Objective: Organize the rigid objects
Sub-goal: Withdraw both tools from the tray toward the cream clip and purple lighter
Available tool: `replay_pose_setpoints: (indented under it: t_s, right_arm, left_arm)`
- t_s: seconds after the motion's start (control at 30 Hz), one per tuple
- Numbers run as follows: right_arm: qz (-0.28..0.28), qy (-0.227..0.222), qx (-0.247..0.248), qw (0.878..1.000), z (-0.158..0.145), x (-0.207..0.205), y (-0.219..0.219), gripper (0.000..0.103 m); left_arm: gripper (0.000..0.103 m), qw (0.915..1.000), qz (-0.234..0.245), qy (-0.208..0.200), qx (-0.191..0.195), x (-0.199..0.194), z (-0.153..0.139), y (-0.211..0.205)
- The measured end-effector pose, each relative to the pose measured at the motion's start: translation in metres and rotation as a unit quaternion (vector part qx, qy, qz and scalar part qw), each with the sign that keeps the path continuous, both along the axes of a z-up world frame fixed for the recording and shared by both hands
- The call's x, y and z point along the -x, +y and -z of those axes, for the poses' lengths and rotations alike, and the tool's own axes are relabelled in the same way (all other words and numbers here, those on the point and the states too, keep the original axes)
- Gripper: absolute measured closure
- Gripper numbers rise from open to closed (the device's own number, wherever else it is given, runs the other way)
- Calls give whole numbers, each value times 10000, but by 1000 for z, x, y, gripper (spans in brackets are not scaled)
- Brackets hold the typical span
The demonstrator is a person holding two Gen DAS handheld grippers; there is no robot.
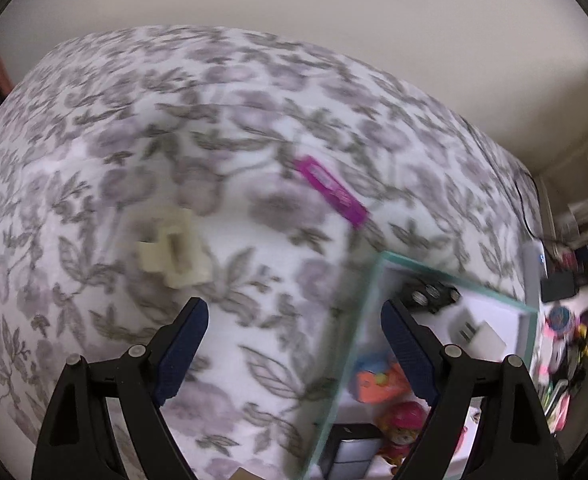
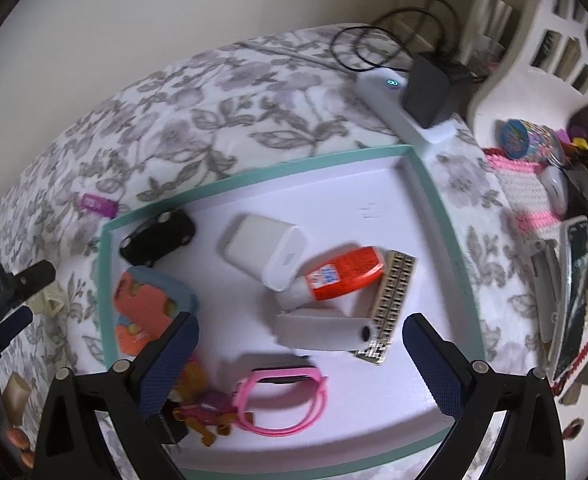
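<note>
On the floral bedspread lie a cream hair claw clip (image 1: 170, 248) and a magenta stick (image 1: 332, 190), both outside the teal-rimmed white tray (image 1: 356, 328). My left gripper (image 1: 294, 320) hovers open over the bedspread near the tray's left edge, the clip just ahead and left of it. In the right wrist view the tray (image 2: 254, 176) holds a black toy car (image 2: 158, 236), white case (image 2: 262, 248), orange bottle (image 2: 334, 276), white roll (image 2: 322, 328), pink watch (image 2: 282, 400) and toy figure (image 2: 206, 412). My right gripper (image 2: 300, 328) hangs open above the tray, empty.
A white power strip with a black adapter (image 2: 426, 96) and cables lies past the tray's far corner. A white chair (image 2: 534, 60), a phone (image 2: 574, 292) and a pink knitted piece (image 2: 526, 192) crowd the right. The left gripper (image 2: 14, 296) shows at the tray's left.
</note>
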State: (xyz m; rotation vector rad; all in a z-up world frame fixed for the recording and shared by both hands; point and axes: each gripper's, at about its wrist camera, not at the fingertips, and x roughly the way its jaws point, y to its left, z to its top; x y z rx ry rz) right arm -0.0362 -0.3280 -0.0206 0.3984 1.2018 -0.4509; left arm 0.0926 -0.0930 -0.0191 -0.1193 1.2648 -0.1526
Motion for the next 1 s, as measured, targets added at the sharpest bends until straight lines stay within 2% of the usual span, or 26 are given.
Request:
replay_pose_setpoints:
  t_s: [0.23, 0.53, 0.73, 1.0]
  right_arm:
    - [-250, -31, -54, 9997, 0, -15, 26, 0]
    - [-540, -33, -97, 9985, 2, -34, 60, 0]
    - [-735, -19, -128, 9972, 6, -46, 81, 0]
    - [-774, 63, -61, 9970, 12, -53, 87, 0]
  left_arm:
    - [14, 9984, -563, -30, -72, -12, 0, 51]
    - [14, 9957, -920, 36, 20, -17, 2, 92]
    - [14, 9960, -891, 89, -53, -19, 7, 99]
    - [14, 9977, -397, 469, -269, -24, 36, 82]
